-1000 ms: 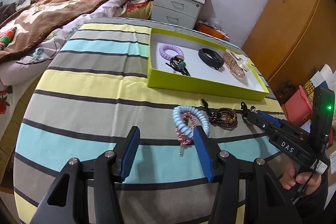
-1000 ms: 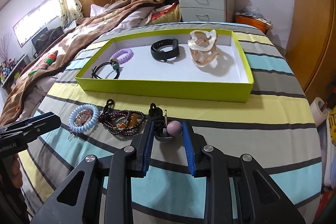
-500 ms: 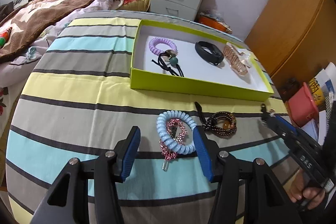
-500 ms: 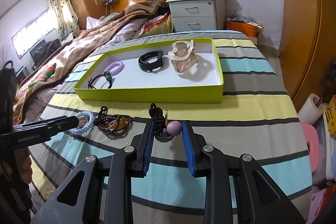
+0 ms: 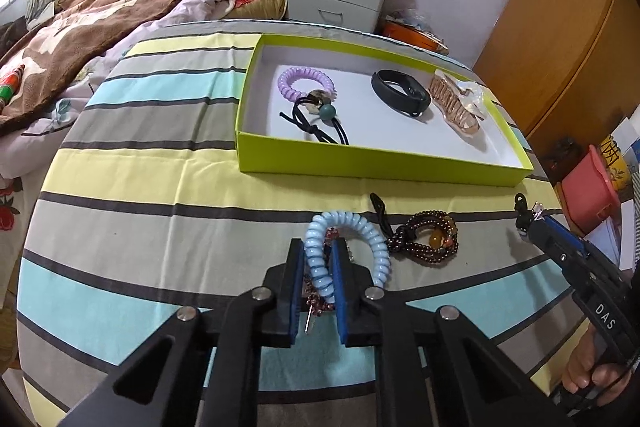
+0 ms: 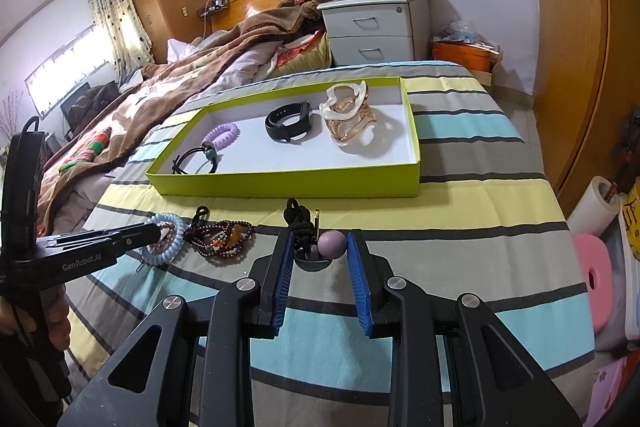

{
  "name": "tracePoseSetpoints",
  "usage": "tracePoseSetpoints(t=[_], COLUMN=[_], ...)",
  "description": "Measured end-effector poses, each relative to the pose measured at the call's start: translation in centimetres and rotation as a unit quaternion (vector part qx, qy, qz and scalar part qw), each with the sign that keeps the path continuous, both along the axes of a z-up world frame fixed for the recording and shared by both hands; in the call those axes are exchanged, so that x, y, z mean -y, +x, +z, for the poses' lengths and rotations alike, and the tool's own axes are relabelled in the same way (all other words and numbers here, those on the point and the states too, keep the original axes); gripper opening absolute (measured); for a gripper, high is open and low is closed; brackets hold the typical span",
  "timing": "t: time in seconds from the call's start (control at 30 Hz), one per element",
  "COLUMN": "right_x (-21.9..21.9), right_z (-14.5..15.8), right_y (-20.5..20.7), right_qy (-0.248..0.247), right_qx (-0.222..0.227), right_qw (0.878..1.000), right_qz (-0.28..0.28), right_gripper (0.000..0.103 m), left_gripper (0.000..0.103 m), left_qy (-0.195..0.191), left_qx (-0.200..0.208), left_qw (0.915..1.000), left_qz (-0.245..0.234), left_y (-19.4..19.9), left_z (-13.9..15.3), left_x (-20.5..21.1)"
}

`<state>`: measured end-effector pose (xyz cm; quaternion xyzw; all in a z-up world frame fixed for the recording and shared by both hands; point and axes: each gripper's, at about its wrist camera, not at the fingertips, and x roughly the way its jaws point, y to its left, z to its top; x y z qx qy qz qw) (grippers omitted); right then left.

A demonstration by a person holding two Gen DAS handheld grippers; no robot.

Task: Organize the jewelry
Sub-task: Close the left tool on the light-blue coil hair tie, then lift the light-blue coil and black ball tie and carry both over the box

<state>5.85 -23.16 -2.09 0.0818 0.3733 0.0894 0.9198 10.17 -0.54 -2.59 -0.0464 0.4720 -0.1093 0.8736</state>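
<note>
Nearest the left camera, the left gripper (image 5: 318, 269) is closed on one side of the blue coil (image 5: 352, 247), whose ring stands tilted up off the cloth (image 5: 160, 235); a pink beaded piece (image 5: 316, 297) hangs just under the pads, and whether it is pinched too cannot be told. The coil is gripped by one strand, presumably so that the ring can be lifted whole.

The right gripper (image 6: 318, 259) is held partly open around a black cord (image 6: 298, 223) and its mauve bead (image 6: 333, 245). The pads stand just beside the bead, and contact cannot be made out. It appears poised for a grasp not yet made.

Between the two, a dark bead bracelet (image 5: 430, 241) lies loose on the cloth, untouched.

Farther off, the green tray (image 5: 360, 163) holds a purple coil (image 5: 306, 81), a black tie with a teal bead (image 5: 324, 123), a black band (image 5: 400, 97) and an amber claw clip (image 5: 456, 107), kept well apart, probably to avoid tangling. Bare floor is left at the tray's middle and near side for the rest.
</note>
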Motion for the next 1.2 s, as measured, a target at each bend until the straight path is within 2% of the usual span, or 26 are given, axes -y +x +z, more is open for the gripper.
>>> tracePoseSetpoints(t=[0.23,0.7,1.2], right_x=[0.1,0.1,-0.8], right_z=[0.0,1.2,4.0], right_y=[0.0,-0.4,-0.6], right_qy=[-0.001,-0.006,-0.015], right_qx=[0.001,0.018,0.045], right_qw=[1.0,1.0,0.999], right_qz=[-0.001,-0.009,-0.011], right_gripper=[0.028,0.028,0.028], left_gripper=[0.01,0.01,0.01], left_qy=[-0.003,-0.003,-0.008], left_qx=[0.012,0.053,0.083], left_qw=[0.9999,0.9986,0.9965], left_qz=[0.0,-0.006,-0.008], left_y=[-0.2,-1.3,-1.6], left_z=[0.3,2.5,5.3], left_x=[-0.1,0.0,-0.6])
